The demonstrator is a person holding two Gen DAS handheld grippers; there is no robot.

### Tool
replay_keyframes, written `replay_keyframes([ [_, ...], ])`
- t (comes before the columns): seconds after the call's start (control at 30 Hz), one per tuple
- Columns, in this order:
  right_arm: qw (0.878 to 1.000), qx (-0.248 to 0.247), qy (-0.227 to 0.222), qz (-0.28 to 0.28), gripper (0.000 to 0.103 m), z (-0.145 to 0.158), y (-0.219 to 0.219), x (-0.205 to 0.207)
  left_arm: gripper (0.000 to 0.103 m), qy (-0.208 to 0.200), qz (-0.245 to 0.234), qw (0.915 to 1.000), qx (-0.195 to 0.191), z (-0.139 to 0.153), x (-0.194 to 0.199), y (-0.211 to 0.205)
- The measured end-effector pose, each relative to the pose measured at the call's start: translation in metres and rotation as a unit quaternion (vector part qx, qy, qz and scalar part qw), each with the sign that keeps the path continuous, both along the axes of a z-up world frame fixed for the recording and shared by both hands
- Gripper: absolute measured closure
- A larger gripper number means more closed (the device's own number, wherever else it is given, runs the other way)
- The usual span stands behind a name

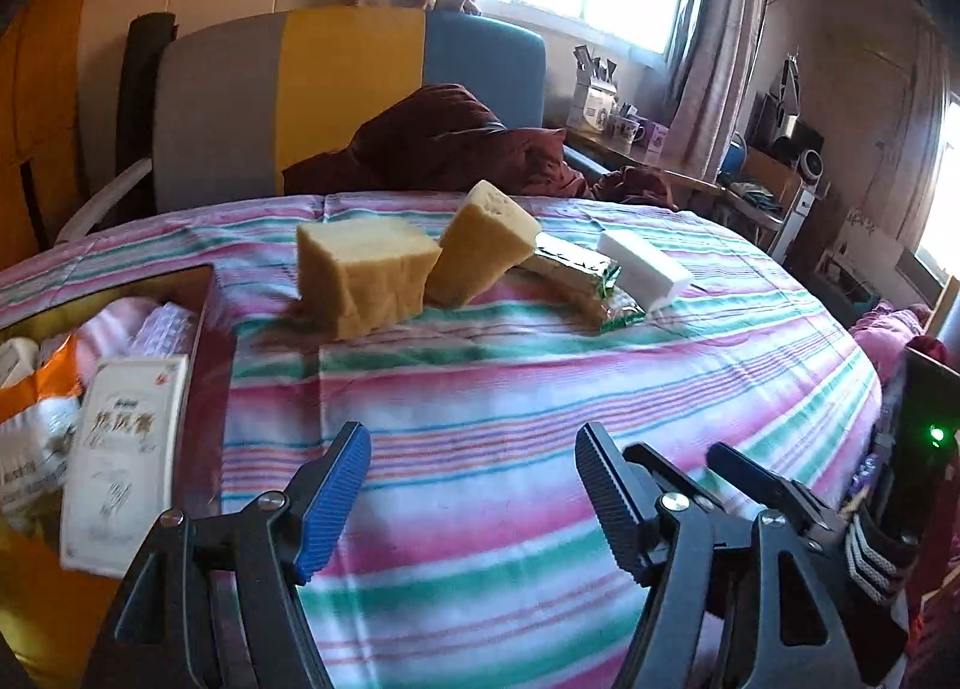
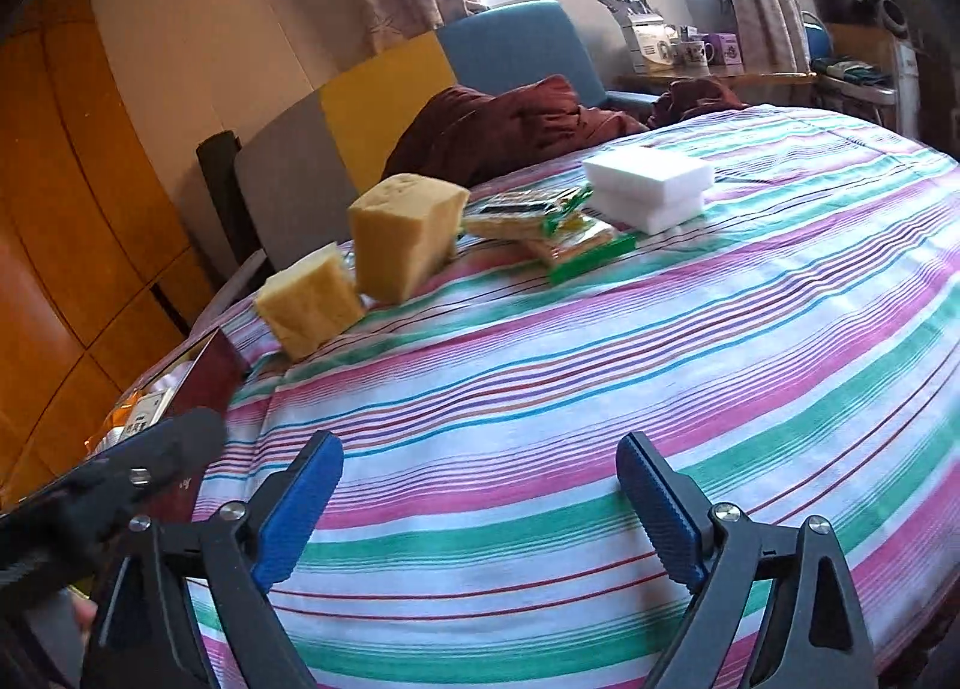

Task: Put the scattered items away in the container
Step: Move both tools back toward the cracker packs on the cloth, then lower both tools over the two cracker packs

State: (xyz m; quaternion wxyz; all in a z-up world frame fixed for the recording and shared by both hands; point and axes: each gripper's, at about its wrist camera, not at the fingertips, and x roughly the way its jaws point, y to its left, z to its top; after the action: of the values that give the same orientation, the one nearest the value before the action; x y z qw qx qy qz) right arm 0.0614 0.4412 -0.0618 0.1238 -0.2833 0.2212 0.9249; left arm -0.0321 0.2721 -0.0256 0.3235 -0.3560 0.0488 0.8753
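On the striped bedspread (image 1: 480, 389) lie two yellow sponge blocks (image 1: 366, 281) (image 1: 480, 245), green snack packets (image 1: 576, 275) and white foam blocks (image 1: 648, 269). The right wrist view shows the same row: yellow blocks (image 2: 306, 299) (image 2: 402, 233), packets (image 2: 540, 221), white blocks (image 2: 648, 185). A dark red box (image 1: 210, 329) at the left holds a white carton (image 1: 126, 461) and an orange packet (image 1: 36, 383). My left gripper (image 1: 474, 437) is open and empty, short of the yellow blocks. My right gripper (image 2: 480, 443) is wide open over bare cloth, with nothing between its fingers.
A chair (image 1: 336, 89) with a grey, yellow and blue back stands behind the bed, with a maroon cloth (image 1: 450, 143) heaped before it. A side table with mugs (image 1: 630, 131) is at the back right. A wooden wardrobe (image 2: 72, 209) stands on the left.
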Motion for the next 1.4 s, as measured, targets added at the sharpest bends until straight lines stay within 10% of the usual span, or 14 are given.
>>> replay_keyframes([
  [0.57,0.997,0.057,-0.032,-0.026,0.008,0.008,0.041,-0.032,0.031,0.007,0.029,0.9975,-0.064,-0.019,-0.026,0.032],
  [1.0,0.999,0.027,-0.040,-0.023,0.000,0.009,0.062,-0.049,0.031,-0.025,0.043,0.9968,-0.063,-0.034,-0.049,0.043],
  [1.4,0.989,0.129,-0.074,0.004,0.001,0.039,0.076,-0.127,0.021,-0.045,0.024,0.9983,-0.029,-0.047,-0.053,0.036],
])
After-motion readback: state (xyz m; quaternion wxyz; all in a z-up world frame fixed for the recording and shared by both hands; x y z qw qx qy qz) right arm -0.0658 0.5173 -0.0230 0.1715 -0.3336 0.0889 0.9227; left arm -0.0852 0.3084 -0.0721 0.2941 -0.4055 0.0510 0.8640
